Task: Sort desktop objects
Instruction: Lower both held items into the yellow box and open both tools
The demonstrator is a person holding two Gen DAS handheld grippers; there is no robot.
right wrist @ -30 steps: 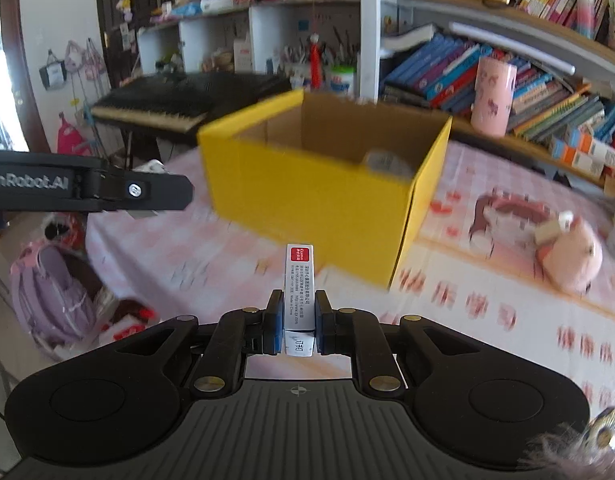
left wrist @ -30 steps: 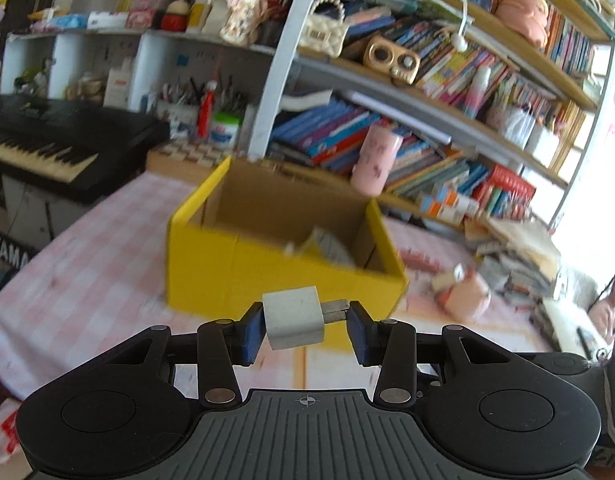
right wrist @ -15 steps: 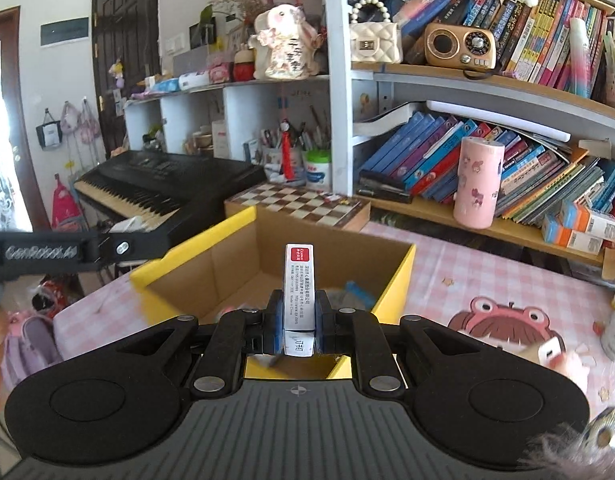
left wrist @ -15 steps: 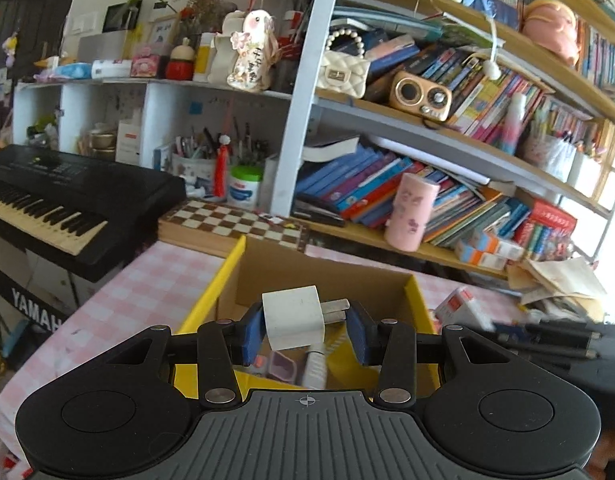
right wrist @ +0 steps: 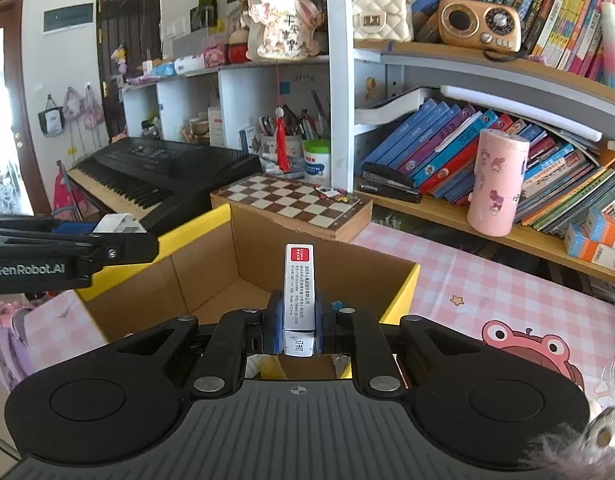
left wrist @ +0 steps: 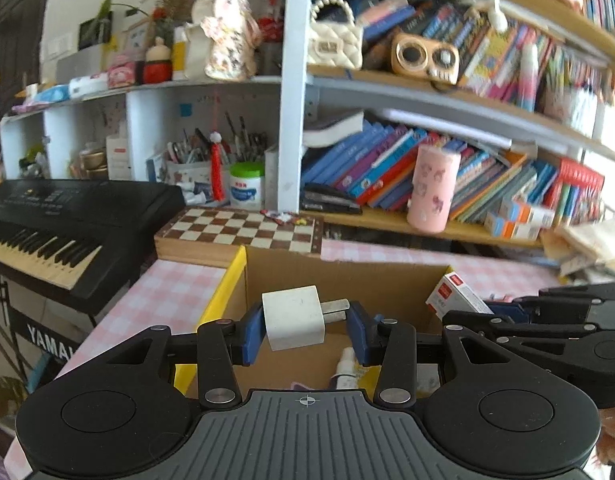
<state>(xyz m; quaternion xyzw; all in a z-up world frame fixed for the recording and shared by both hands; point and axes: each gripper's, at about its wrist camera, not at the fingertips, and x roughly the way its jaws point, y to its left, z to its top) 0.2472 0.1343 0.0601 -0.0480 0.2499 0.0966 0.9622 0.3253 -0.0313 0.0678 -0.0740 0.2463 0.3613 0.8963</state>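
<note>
Two handheld grippers hover over an open yellow cardboard box (left wrist: 223, 292) on a pink-and-white checked tablecloth (left wrist: 163, 292). The left gripper (left wrist: 305, 330) clamps a white cube-shaped wall charger (left wrist: 293, 318) by its body and metal prongs, above the box's inside. The right gripper (right wrist: 295, 330) pinches a slim silver-and-white carton with a red label (right wrist: 298, 284), held upright over the box opening. A small white bottle (left wrist: 344, 364) lies inside the box. Behind the box sit a wooden chessboard (left wrist: 243, 230) and a black keyboard (left wrist: 67, 216).
</note>
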